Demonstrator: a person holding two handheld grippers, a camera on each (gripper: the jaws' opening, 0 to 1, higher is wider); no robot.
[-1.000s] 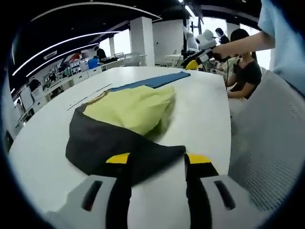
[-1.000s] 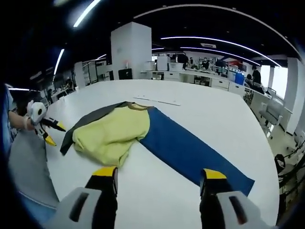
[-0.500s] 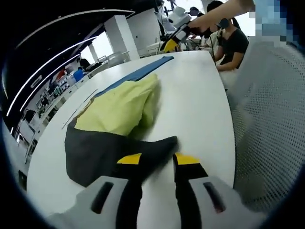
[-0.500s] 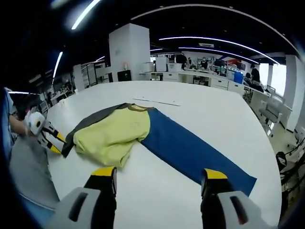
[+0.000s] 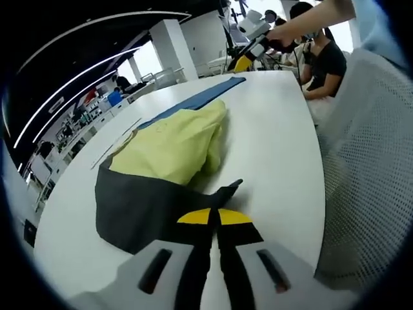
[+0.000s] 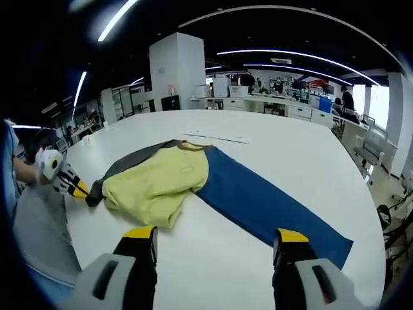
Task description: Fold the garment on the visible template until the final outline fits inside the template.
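Garment, yellow body, dark sleeve, rumpled

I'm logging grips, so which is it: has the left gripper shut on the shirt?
Shut on it. The left gripper's yellow tips meet over the dark sleeve corner of the shirt; the right gripper view shows it at that corner.
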